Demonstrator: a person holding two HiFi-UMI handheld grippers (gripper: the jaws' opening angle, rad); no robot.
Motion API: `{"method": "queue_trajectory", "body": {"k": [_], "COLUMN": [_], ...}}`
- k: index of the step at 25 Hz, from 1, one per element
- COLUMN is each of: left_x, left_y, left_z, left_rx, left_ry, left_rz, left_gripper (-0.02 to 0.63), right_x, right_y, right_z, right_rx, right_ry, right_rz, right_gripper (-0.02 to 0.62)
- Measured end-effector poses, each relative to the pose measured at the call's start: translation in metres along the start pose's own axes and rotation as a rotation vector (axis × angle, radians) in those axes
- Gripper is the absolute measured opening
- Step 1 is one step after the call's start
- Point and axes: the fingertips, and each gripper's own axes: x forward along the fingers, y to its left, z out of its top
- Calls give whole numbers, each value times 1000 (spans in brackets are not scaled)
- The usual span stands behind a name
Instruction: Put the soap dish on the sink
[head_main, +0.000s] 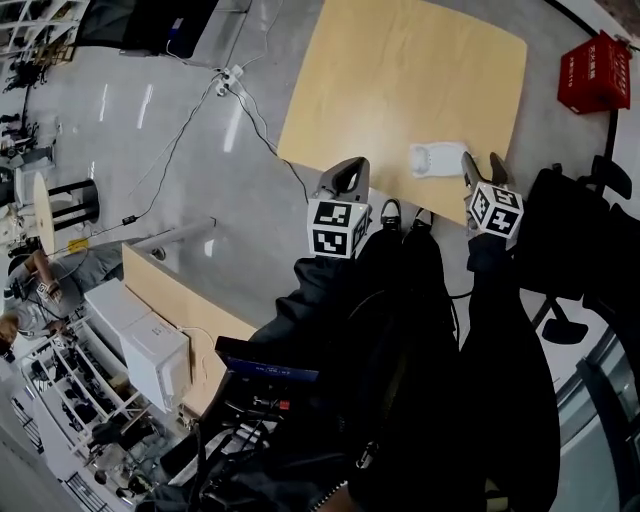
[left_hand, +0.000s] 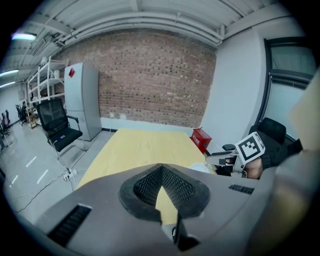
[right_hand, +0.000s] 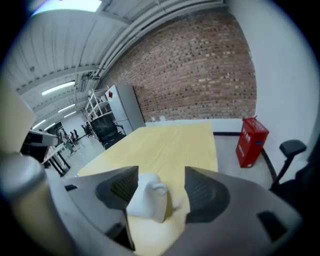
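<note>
A small white moulded piece (head_main: 437, 158) with a curved loop on top lies near the front edge of the light wooden table (head_main: 400, 70); I cannot tell a soap dish from a sink in it. In the right gripper view this white piece (right_hand: 147, 197) stands between the jaws, close to the left pad, with the right pad well clear of it. My right gripper (head_main: 483, 163) (right_hand: 161, 175) is open wide, just above the table's front edge. My left gripper (head_main: 347, 172) (left_hand: 161, 170) is shut on nothing, at the table's front edge, to the left of the piece.
A red box (head_main: 594, 72) (right_hand: 252, 140) stands on the floor beyond the table's right side. Black office chairs (head_main: 575, 250) crowd the right. Cables and a power strip (head_main: 228, 82) lie on the floor at left. A grey cabinet (left_hand: 82, 102) stands by the brick wall.
</note>
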Motion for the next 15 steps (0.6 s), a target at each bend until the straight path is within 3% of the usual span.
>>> {"method": "queue_trajectory", "body": {"k": [6,11,15], "left_x": [-7,-20,-41], "left_y": [-25,-51,-65], "left_z": [57,120,168], "left_rx": [36,56,77], "left_ry": [-120,-239,-332], "left_rz": [-39,-86,-98], "left_gripper": [3,3,3], "right_x": [-57,-115,-161], "right_y": [31,63,83], "right_z": [75,153,207], "right_rx": [-136,-185,-222], "right_ry": [-156,-317,-427], "right_rz": [-15,-23,-31], "right_gripper": [260,95,35]}}
